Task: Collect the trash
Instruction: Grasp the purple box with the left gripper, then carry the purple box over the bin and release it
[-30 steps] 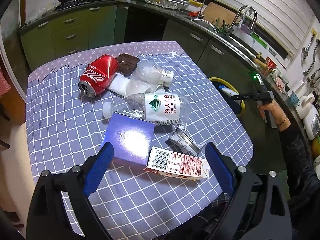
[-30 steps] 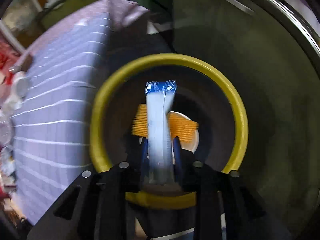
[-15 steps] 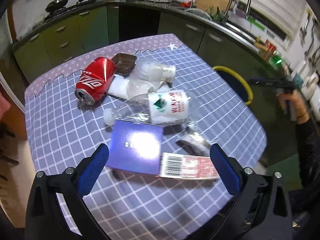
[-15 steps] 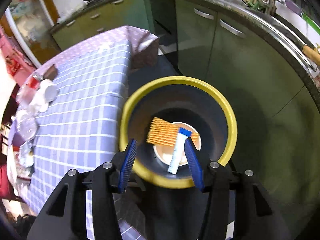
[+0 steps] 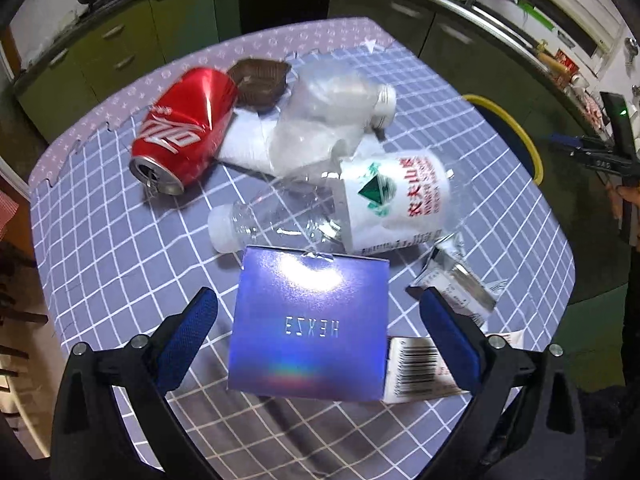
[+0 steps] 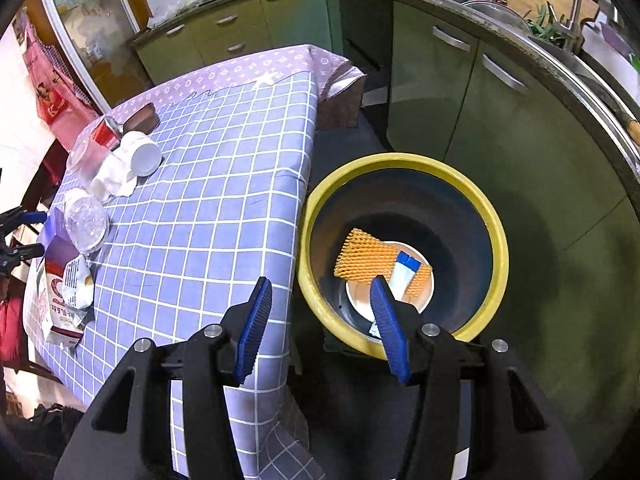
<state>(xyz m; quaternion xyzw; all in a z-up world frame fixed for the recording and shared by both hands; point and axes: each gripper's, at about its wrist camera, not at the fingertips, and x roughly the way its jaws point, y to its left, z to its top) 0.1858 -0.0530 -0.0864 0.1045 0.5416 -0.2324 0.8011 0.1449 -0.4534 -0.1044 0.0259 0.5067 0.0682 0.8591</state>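
- Hovering over the trash pile, the left tool (image 5: 318,328) is standing with its jaws spread wide, its ribbed blue pads (image 5: 188,332) flanking a glossy purple box (image 5: 310,324) without touching it.
- The box, a flat cardboard square with an iridescent sheen, is lying on the counter (image 5: 100,240), which is wearing a smooth lilac cloth gridded in white.
- A crumpled clear plastic bottle (image 5: 340,204) with a white paper label is lying on its side just beyond the box.
- A dented red aluminium can (image 5: 184,136) is resting on its side farther back, beside a brown ridged plastic tray (image 5: 260,80) and a second squashed translucent bottle (image 5: 328,112).
- A creased silver foil wrapper (image 5: 456,284) and a barcoded carton (image 5: 416,372) are sitting to the right of the box.
- The right tool (image 6: 320,320) is hanging above the edge of a round bin (image 6: 496,264) with a thick yellow rim; its jaws have just been opening and are now parted with nothing between them.
- Inside the dark bin, a white-and-blue tube (image 6: 404,272) is lying across an orange foam net (image 6: 372,260) and a pale round disc (image 6: 360,296).
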